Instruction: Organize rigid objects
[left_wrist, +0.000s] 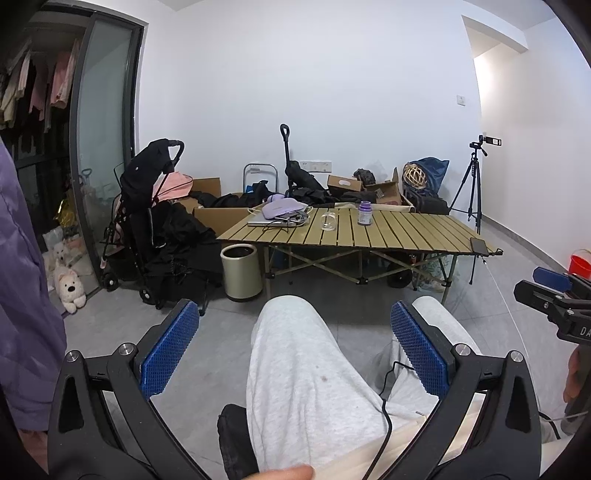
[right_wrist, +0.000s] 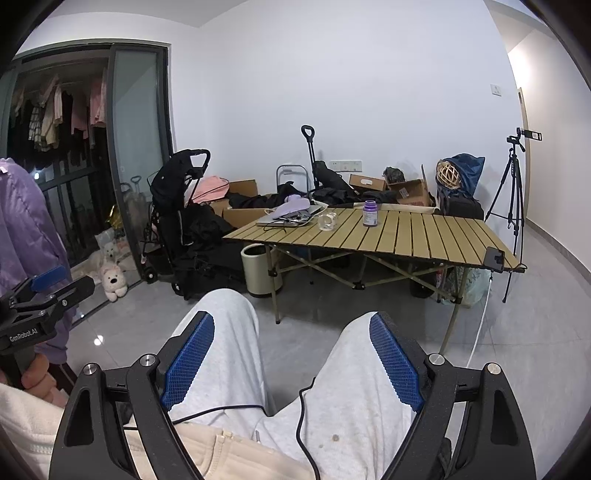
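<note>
Purple-capped plastic jar with a pale label (right_wrist: 370, 213), standing upright toward the far edge of the slatted tan folding table (right_wrist: 424, 236), looks like one of the rigid things to be sorted. Left of the jar on that table a small clear glass cup (right_wrist: 328, 221) lies tipped on its side, and further left a silver laptop (right_wrist: 284, 218) sits under a lilac cloth pouch (right_wrist: 293, 206) and some cables. A dark phone (right_wrist: 495, 258) rests at the table's near right corner.

Both tools are held low over the seated person's grey-trousered knees (left_wrist: 295, 354), well short of the table. The left gripper (left_wrist: 295, 347) has its blue-padded jaws spread wide with nothing between them; the right gripper (right_wrist: 291, 360) is likewise wide apart and empty.

As a judgement, this could be a pause ahead of reaching for the jar and cup, or a rest once they have been set where they now lie; the frames do not settle which. Any further handling would call for the person to close the gap to the table, since nothing on it is within reach of either tool.

Readable writing: "GenRobot.AI" in white on the left tool's black body, seen from the right wrist. The left wrist view shows letters beginning "DA" on the other tool, cut off at the edge. The jar's label is probably printed, but it is too small to read.
</note>
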